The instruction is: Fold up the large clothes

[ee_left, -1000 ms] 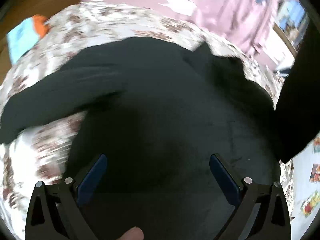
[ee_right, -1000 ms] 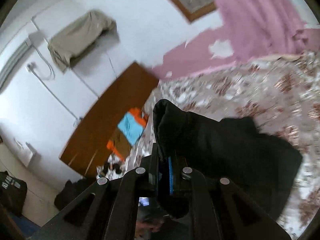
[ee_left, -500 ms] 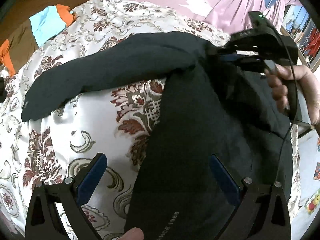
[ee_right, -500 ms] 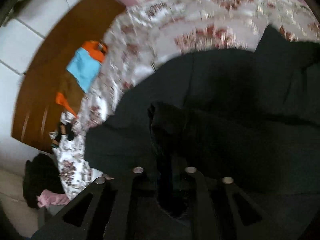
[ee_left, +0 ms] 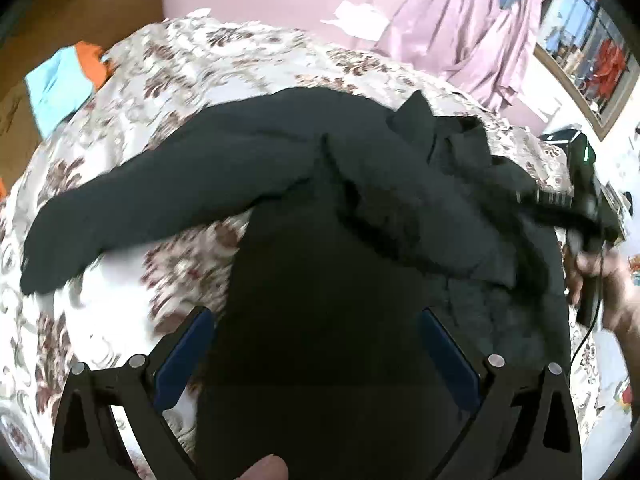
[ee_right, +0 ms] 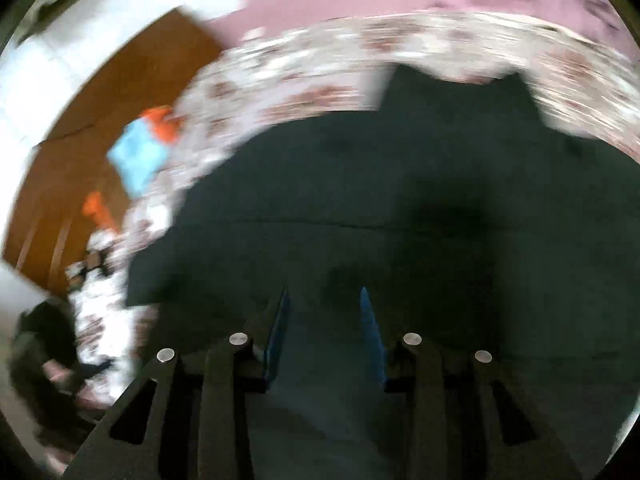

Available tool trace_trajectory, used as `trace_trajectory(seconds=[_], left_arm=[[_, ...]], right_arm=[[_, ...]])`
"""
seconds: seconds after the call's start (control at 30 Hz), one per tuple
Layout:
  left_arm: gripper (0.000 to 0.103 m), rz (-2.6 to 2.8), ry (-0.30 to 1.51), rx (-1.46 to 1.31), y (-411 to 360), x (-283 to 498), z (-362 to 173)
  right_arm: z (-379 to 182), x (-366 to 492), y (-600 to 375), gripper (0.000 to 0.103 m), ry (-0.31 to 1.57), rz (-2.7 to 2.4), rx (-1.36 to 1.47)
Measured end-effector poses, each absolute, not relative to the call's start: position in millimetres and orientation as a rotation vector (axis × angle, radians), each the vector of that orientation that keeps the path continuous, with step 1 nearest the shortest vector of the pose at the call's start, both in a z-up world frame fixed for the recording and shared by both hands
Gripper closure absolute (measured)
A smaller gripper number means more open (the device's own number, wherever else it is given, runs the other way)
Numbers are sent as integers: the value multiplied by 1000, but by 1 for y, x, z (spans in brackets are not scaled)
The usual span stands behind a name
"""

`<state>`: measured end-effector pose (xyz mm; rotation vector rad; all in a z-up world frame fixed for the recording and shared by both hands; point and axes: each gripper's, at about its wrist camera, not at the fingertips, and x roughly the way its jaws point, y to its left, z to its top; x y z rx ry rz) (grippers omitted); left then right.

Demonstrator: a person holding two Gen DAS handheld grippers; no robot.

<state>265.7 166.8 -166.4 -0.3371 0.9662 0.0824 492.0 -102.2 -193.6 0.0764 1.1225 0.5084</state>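
A large black garment point(ee_left: 320, 208) lies spread on a bed with a floral cover point(ee_left: 168, 88), one long sleeve point(ee_left: 132, 204) stretched out to the left. My left gripper point(ee_left: 316, 320) is open and empty above the garment's body. The right gripper and the hand holding it show at the right edge of the left wrist view point(ee_left: 588, 200), over the garment's right side. In the right wrist view my right gripper point(ee_right: 324, 300) is open a little above the black garment point(ee_right: 400, 208), with nothing between its blue pads point(ee_right: 370, 320). That view is motion-blurred.
A blue and orange cloth point(ee_left: 60, 76) lies at the bed's far left corner beside a brown wooden board point(ee_right: 120, 92). A pink wall and pink curtain point(ee_left: 460, 28) stand behind the bed. Dark clothes point(ee_right: 40, 340) lie on the floor at the left.
My right gripper has let go of the black cloth it was shut on and now stands open over the garment. The folded part has dropped onto the body. The left gripper stayed open.
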Motion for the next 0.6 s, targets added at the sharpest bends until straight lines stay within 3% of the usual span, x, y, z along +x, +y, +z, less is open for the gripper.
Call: trace_trajectory(seconds=[0.1,0.13,0.17,0.2,0.33,0.4,0.47,0.6], left_arm=[[0,64,960,-314,153,285,-164],[0,64,960,-302,149,292,-164],[0,65,965,-296,145,296,-164],[0,63,974,-292,141,303,-167],[0,54,985,-296,134,311,-170],[0,59,979,-296,136,310,-171],[0,75,978,-320,141,308,-173],[0,105,989,-357,156,300,-176]], right_arm=[[-222,500,-185,70,1163,355,152],[-227,499,-211,77,1156,336,183],[-229,498,-223,96,1141,304,181],[-228,496,-242,103,1118,256,188],[-220,482,-275,103,1097,241,270],[-209,476,-253,90,1054,269,178],[-197,466,-217,48,999,342,95],[-206,457,-145,44,1012,386,-77]])
